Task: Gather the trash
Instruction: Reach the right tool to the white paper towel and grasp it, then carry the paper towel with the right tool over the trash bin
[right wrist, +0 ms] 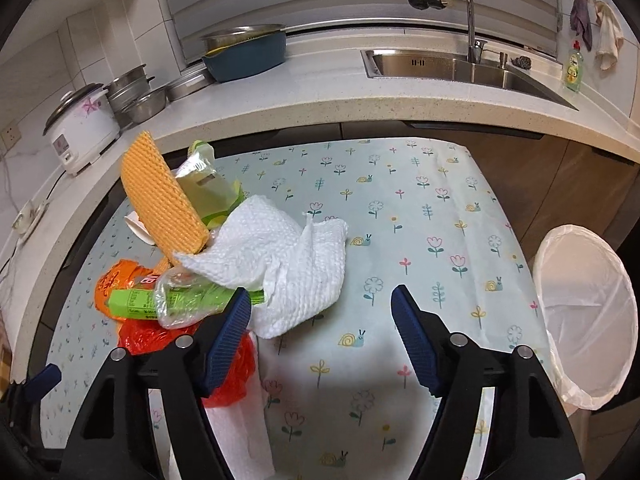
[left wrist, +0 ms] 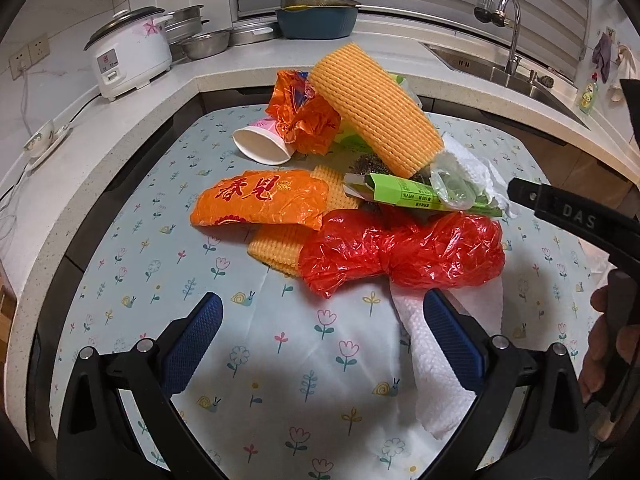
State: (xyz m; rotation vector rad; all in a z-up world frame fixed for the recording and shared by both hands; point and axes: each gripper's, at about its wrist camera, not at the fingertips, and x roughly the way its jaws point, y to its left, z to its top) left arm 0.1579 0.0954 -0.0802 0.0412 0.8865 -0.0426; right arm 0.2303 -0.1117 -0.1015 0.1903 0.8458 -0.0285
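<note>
Floral tablecloth (right wrist: pixel 420 216) under trash; speckled counter (right wrist: pixel 320 96), sink (right wrist: pixel 452 66) behind

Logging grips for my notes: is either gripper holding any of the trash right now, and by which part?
Nothing is held. The left gripper and right gripper are both open, with only tablecloth between their fingers.

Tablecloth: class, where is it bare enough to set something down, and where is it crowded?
Bare: the stretch between the paper towel and the bin, and the near strip in front of the red bag. Crowded: the pile around the foam sleeve, cup and green box.
</note>
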